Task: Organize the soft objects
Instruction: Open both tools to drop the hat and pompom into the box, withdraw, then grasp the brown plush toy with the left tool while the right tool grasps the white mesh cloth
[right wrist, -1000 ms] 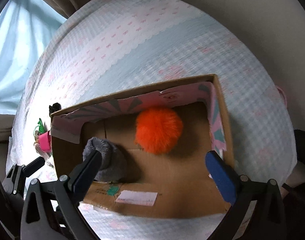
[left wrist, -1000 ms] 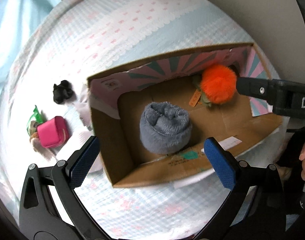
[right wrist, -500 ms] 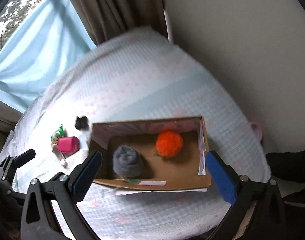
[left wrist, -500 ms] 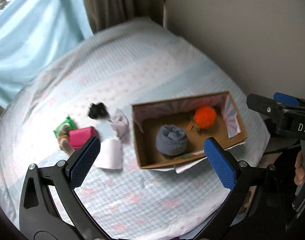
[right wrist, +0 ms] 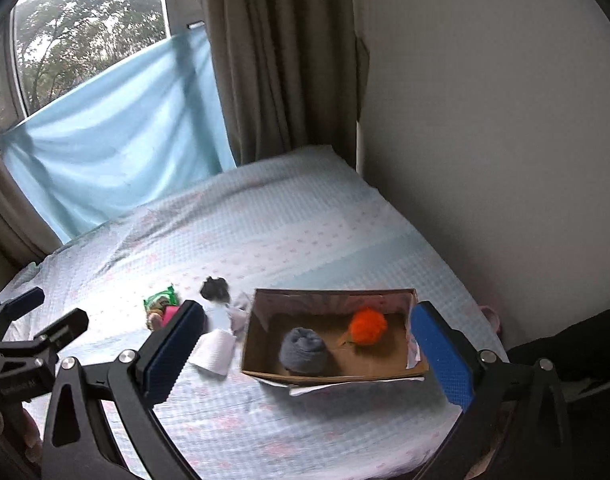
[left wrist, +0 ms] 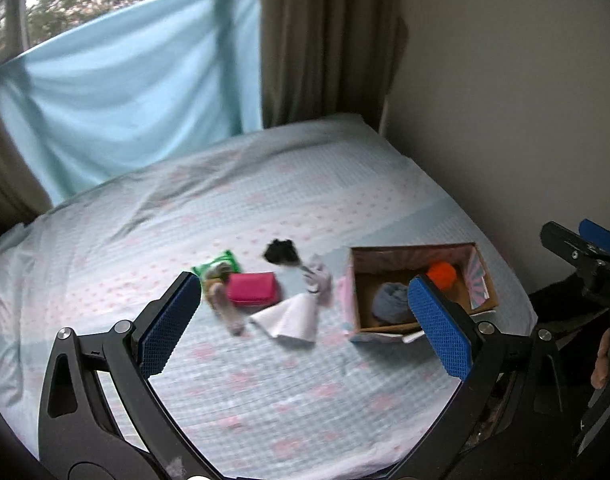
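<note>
A cardboard box [right wrist: 265,370] [left wrist: 355,300] sits near the bed's front right corner. Inside it lie a grey plush roll [right wrist: 303,350] [left wrist: 391,302] and an orange pompom [right wrist: 367,326] [left wrist: 441,273]. Left of the box, on the bedspread, lie a white cloth [left wrist: 291,318] [right wrist: 215,350], a pink pouch [left wrist: 251,288], a black fluffy item [left wrist: 281,252] [right wrist: 214,289], a green packet [left wrist: 221,266] [right wrist: 159,301] and a pale crumpled cloth [left wrist: 319,280]. My left gripper [left wrist: 305,326] and right gripper [right wrist: 307,354] are both open and empty, held high and well back from the bed.
The bed [left wrist: 241,200] carries a pale blue and pink patterned spread. A blue curtain [left wrist: 117,92] and brown drapes [left wrist: 325,40] hang behind it, with a plain wall [right wrist: 485,120] on the right. A person's hand [left wrist: 603,360] shows at the right edge.
Both grippers have pulled up and far back from the box, so the whole bed, window and wall come into view. The objects have not moved.
</note>
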`<action>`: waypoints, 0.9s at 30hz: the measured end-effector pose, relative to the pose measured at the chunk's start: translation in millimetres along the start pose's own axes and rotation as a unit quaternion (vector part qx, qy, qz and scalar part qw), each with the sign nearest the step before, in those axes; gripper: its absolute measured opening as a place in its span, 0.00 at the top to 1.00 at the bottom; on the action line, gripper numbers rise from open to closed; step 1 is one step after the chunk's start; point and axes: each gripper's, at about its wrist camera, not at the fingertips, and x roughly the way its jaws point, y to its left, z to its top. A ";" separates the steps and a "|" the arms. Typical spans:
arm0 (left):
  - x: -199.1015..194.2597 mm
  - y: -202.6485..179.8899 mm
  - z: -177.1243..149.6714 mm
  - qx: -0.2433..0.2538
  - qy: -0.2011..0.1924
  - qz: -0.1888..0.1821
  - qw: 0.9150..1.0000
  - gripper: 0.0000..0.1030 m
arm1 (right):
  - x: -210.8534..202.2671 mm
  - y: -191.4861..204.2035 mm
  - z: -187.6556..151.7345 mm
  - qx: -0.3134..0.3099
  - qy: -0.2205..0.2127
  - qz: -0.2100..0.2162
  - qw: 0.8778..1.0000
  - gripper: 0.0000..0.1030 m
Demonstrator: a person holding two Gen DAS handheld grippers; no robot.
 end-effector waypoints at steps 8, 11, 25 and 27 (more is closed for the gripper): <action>-43.1 81.6 -20.8 -0.029 -0.027 0.012 0.999 0.00 | -28.2 48.9 -16.6 0.014 -0.029 -0.002 0.999 0.00; -46.6 108.4 -26.8 -0.034 -0.027 0.009 0.999 0.00 | -32.7 70.1 -23.2 0.014 -0.031 -0.004 0.999 0.00; 7.8 199.1 -47.5 -0.055 0.004 -0.007 0.998 0.00 | 21.4 165.6 -57.4 0.005 0.003 0.022 1.000 0.00; 24.8 205.4 -49.7 -0.064 0.012 -0.009 0.998 0.01 | 36.9 176.5 -63.2 0.003 0.012 0.029 0.999 0.00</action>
